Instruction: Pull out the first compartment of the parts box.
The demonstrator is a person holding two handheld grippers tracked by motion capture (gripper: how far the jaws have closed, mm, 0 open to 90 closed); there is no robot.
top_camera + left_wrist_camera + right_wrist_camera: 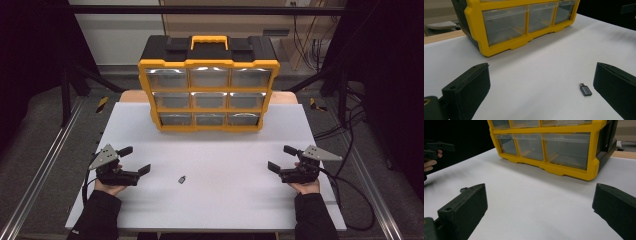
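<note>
Left tool [136, 160] and right tool [280, 157] both gape empty; small USB adapter [182, 179] lies flat on desk [225, 200] near left tool, likely light, stiff, slippery, best pinched across its long sides

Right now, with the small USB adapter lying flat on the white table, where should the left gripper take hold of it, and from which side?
Grip the small USB adapter across its two long sides, coming straight down from above. It lies flat on the white table, so only its narrow side faces offer purchase. The left gripper is open and nearest; it probably must turn to straddle the dark body, not the short plug end.
</note>
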